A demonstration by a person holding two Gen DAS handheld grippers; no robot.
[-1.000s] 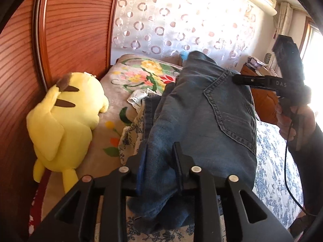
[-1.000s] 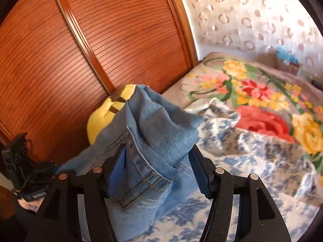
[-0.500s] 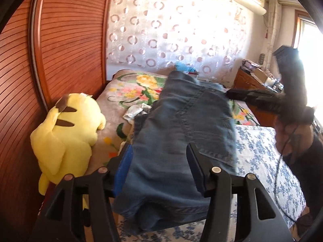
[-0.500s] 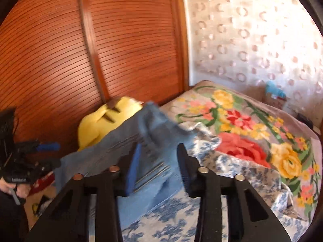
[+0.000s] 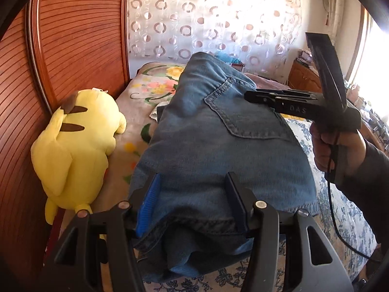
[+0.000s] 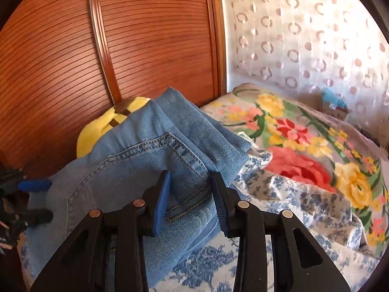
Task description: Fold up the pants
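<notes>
Folded blue jeans [image 5: 218,146] stretch between my two grippers over the bed, back pocket up. My left gripper [image 5: 190,194] straddles the thick near fold. Its jaws stand apart and the denim sits loosely between the pads. My right gripper [image 6: 190,189] is shut on the jeans [image 6: 145,158] at the stitched waistband beside the pocket. In the left wrist view the right gripper [image 5: 252,95] pinches the far edge, held by a hand [image 5: 335,146]. The left gripper [image 6: 41,199] shows at the far left of the right wrist view.
A yellow plush toy [image 5: 77,141] lies on the bed against the ribbed wooden wardrobe [image 5: 73,36]. A floral blanket [image 6: 291,133] covers the far bed, and a blue-and-white sheet [image 6: 304,206] lies under the jeans. A patterned curtain [image 5: 206,24] hangs behind. A wooden cabinet [image 5: 304,77] stands at the right.
My left jaws have widened from a tight pinch on the fold. My right jaws have closed onto the waistband. Both grippers and the jeans have come down toward the bed.
</notes>
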